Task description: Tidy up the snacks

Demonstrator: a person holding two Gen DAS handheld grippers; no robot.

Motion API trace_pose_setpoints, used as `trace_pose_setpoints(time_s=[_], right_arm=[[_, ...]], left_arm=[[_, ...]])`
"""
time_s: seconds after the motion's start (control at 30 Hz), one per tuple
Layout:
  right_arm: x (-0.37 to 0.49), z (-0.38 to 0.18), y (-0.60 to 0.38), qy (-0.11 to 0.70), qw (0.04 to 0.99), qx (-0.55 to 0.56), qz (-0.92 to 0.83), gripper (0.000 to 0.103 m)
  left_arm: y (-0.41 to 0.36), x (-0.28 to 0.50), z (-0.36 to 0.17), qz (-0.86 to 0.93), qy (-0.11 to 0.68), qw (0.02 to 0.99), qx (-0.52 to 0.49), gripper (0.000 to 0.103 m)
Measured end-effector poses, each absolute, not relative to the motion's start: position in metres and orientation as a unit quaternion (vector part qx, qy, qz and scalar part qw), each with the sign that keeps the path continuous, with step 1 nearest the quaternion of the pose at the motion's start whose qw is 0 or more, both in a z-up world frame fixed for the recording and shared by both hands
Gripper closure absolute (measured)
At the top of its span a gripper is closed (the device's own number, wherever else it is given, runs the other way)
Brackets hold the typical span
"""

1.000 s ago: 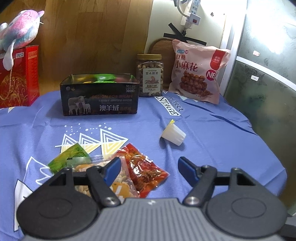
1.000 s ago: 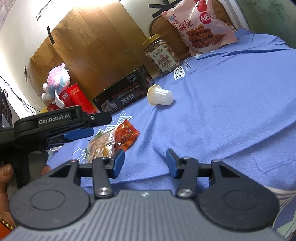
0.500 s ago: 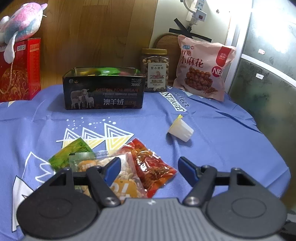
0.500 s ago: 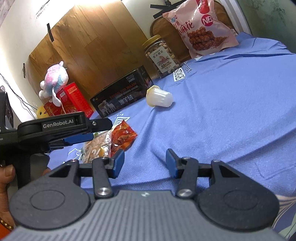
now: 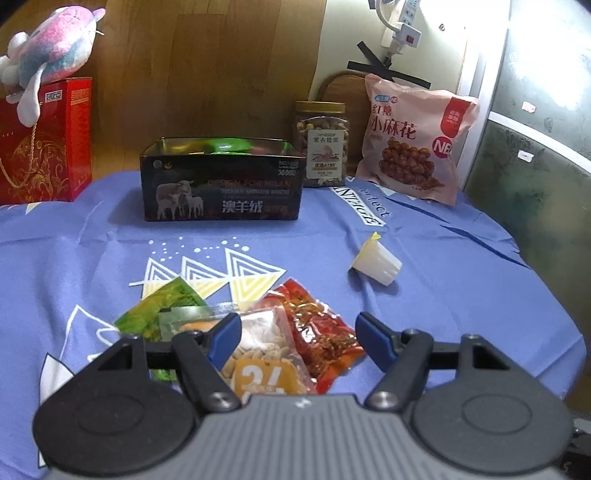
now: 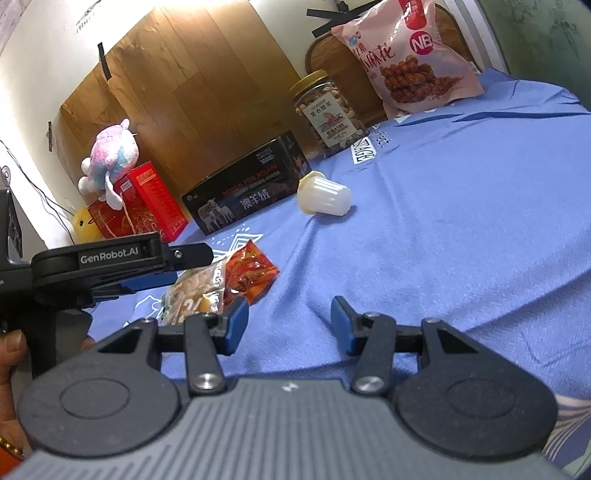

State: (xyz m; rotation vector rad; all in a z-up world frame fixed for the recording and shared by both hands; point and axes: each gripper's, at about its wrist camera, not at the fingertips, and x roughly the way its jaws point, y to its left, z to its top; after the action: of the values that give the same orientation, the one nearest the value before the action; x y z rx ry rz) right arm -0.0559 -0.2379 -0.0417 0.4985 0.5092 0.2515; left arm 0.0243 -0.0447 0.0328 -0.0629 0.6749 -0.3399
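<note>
Blue tablecloth (image 5: 424, 295) holds snack packets (image 5: 266, 339), jelly cup (image 5: 376, 264), black tin (image 5: 221, 184).

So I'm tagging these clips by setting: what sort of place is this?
Most likely a home room, not a lab or shop: a table under a printed blue cloth, a plush toy sitting on a red gift box, and a power strip hanging on the wall.
</note>
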Motion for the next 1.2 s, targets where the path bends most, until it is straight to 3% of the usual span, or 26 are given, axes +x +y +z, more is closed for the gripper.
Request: trace_pose_setpoints(time_s=[0.83,1.2], right_arm=[[-0.074,-0.038,-0.269,0.211,0.940,0.258,0.077,0.050],[-0.055,-0.036,-0.240,0.222,0.940,0.212,0.151,0.050]], left_arm=[[-0.084,0.010,0.060,-0.212,0.312,0.926,-0.032,0.031],[0.031,0.015,0.046,-0.121,0.319,0.936,-0.091,0.033]])
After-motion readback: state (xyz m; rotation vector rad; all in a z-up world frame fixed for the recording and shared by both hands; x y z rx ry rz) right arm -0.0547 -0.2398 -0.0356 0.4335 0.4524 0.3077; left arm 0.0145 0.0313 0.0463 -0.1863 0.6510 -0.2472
